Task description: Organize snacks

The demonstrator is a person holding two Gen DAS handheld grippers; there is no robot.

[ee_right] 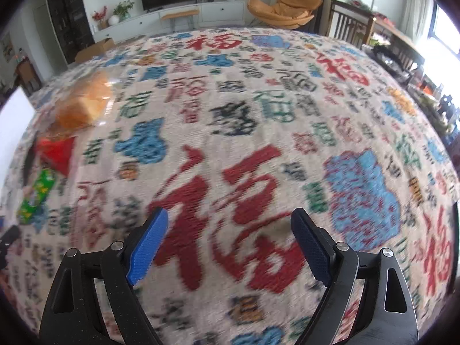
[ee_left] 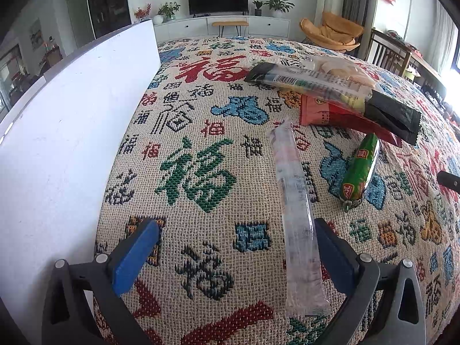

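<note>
My left gripper (ee_left: 235, 244) is open just above the patterned tablecloth (ee_left: 201, 172). A long clear stick packet (ee_left: 296, 210) lies between its jaws, close against the right finger (ee_left: 333, 253). A green sausage (ee_left: 359, 169) lies to its right. Behind are a red packet (ee_left: 336, 115), a black and green packet (ee_left: 330, 86) and a clear bag of pale snacks (ee_left: 336, 67). My right gripper (ee_right: 230, 244) is open and empty over bare cloth. In its blurred view an orange bread bag (ee_right: 86, 103), the red packet (ee_right: 56, 152) and a green snack (ee_right: 37, 195) lie far left.
A tall white box wall (ee_left: 63, 132) stands along the left of the left wrist view; its corner (ee_right: 14, 115) shows in the right wrist view. The tip of the other gripper (ee_left: 448, 181) shows at the right edge. A TV, chairs and plants stand beyond the table.
</note>
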